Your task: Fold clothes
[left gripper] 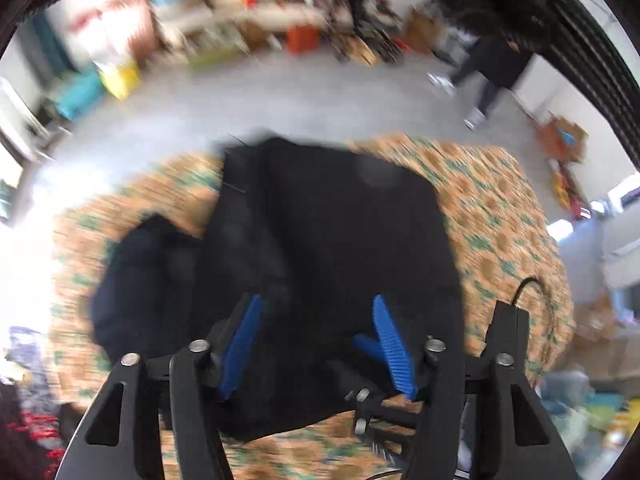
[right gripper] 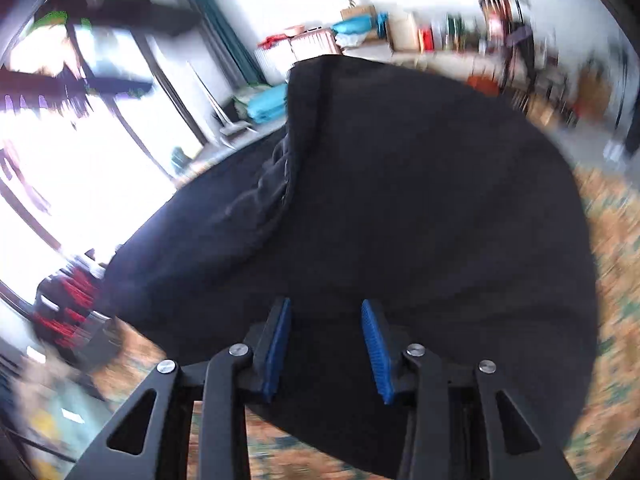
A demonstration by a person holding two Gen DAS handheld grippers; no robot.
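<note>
Garment, black, lies heaped on a floral orange-and-green cloth that covers the work surface; frames are smeared with motion blur, so seams and edges are hard to read. At far left in the left wrist view a lobe of the fabric, maybe a sleeve, bulges out toward the cloth's edge. Left gripper hangs over the near part of the garment, jaws partly apart, blue pads clear of any fold, nothing pinched. Further right, the right gripper points down at the same dark mass, jaws likewise partly apart and empty; a gathered ridge runs up the fabric ahead of it. Judged step: between grasps, both claws descending to pick fresh hold points. Next move calls for finding a true edge or corner each side, then closing on one layer only.
</note>
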